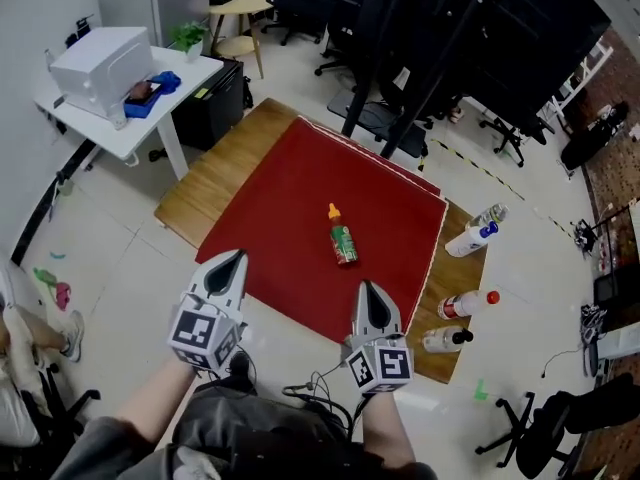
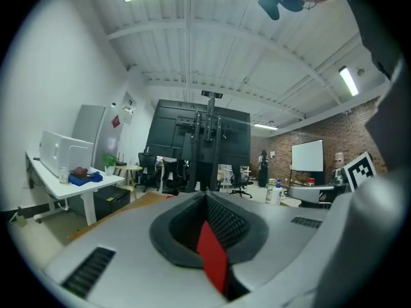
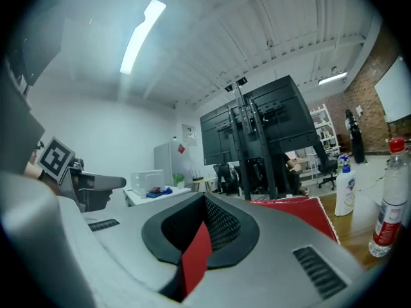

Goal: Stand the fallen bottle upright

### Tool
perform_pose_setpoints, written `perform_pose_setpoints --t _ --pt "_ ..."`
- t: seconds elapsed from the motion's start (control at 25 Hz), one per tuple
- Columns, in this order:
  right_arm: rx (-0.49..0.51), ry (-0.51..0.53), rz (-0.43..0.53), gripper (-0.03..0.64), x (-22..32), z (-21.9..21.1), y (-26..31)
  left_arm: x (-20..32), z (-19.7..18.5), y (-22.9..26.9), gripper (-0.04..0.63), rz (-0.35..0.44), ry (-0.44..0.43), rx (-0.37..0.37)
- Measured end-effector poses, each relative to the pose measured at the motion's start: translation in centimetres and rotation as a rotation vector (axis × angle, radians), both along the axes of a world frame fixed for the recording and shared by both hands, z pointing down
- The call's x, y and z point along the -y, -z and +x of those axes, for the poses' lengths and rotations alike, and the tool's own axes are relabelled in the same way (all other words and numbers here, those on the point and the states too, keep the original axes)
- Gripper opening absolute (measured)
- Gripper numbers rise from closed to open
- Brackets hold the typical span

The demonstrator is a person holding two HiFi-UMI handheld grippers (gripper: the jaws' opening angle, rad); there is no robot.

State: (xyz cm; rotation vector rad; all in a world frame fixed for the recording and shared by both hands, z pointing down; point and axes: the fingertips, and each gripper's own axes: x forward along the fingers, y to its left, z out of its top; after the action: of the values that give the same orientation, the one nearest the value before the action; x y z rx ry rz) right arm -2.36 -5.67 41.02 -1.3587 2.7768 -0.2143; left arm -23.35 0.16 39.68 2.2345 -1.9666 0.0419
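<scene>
Okay, the small fallen bottle with the orange cap and green label (image 1: 342, 240) is lying flat near the middle of the red cloth (image 1: 290, 198), and nothing is touching it. Its long axis runs almost straight away from me, cap at the far end and base toward my side, with the cap leaning just a shade left. My right gripper (image 1: 368, 288) hangs over the cloth's near edge, just short of the bottle's base and a touch to its right. Its jaws are pressed together with nothing in them. My left gripper (image 1: 236, 261) is by the cloth's near left edge, well apart from the bottle, jaws likewise together and empty. So the right is the nearer one, I reckon. It would have to open and grip across the body, since the bottle points along my line of approach.
</scene>
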Motion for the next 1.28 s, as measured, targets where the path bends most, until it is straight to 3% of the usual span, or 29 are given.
perform_pose_setpoints --t 0.32,0.6,0.88,1.28 --pt "-0.006 -0.208 0.037 -0.002 1.1 -0.9 1.7 5.2 -1.7 0.3 0.028 0.032 -0.219 -0.004" --pt "-0.036 -0.341 0.032 -0.003 0.8 0.5 1.7 9.1 -1.0 -1.2 0.028 0.007 -0.347 -0.018" --pt "-0.038 -0.379 0.017 -0.002 1.1 2.4 1.4 11.4 1.2 -1.8 0.028 0.017 -0.381 -0.041" --pt "-0.033 -0.308 -0.034 -0.003 7.1 2.9 -1.5 14.8 4.0 -4.8 0.028 -0.054 -0.342 -0.023"
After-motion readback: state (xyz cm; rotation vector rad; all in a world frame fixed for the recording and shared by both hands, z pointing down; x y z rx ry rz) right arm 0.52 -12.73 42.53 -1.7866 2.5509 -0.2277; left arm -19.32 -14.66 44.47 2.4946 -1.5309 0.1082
